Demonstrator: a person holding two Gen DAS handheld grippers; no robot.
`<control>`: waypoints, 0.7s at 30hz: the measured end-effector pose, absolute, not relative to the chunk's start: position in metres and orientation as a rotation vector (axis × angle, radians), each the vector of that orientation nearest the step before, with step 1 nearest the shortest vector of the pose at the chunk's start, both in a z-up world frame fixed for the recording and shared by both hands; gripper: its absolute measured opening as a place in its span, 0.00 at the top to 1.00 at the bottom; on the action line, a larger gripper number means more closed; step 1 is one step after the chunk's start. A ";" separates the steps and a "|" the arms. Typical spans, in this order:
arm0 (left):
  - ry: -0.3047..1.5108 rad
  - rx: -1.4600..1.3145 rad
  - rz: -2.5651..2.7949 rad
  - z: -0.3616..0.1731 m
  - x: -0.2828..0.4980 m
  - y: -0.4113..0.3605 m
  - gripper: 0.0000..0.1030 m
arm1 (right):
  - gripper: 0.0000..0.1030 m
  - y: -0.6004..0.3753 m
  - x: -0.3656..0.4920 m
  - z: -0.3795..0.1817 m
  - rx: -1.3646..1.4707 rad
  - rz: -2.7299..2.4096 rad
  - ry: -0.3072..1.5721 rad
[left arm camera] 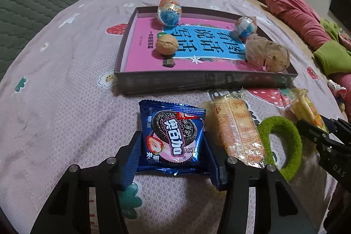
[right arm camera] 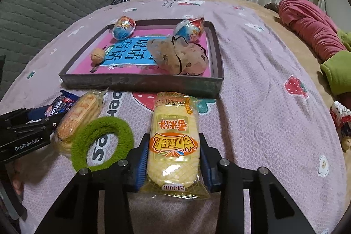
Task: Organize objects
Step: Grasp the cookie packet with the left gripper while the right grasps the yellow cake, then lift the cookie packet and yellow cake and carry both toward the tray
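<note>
A: Bedspread first, pink and soft, so nothing lies quite flat on it. Beyond the loose snacks sits the shallow box, already holding two foil-wrapped eggs, a walnut and a brown plush lump.

B: And the loose things lie on the bed in front of that box?

A: Yes. Biggest is the yellow rice cracker pack, lying lengthwise between the right gripper's blue pads. They press its near end on both sides, so I read that as a pinch.

B: How will it handle?

A: Light, I judge, with slick, crinkly film over brittle crackers. Taking it across the width at the body beats pinching the sealed flap, and a hard squeeze could snap what is inside.

B: The left side?

A: The left gripper is closed on the blue cookie packet, pads against its two side edges. The foil is slippery and puffed, so it may swivel when lifted; the cookies crack easily too.

B: Anything left over?

A: A second cracker pack beside a green fuzzy ring, both untouched; the ring looks soft and easy to grab anywhere.
</note>
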State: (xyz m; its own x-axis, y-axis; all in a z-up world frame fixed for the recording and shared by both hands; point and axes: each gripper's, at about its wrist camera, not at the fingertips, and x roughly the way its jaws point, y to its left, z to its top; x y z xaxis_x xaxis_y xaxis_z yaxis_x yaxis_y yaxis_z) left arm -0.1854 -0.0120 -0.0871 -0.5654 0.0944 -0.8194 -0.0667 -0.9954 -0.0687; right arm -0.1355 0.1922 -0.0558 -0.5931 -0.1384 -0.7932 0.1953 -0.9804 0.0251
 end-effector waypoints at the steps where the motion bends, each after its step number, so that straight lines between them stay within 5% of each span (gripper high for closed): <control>1: -0.042 -1.420 2.703 -0.087 -0.185 -0.012 0.47 | 0.60 0.192 -0.135 -0.055 1.311 -2.643 0.100; 21: -0.027 -1.377 2.763 -0.060 -0.149 -0.018 0.47 | 0.60 0.186 -0.108 -0.032 1.270 -2.646 0.150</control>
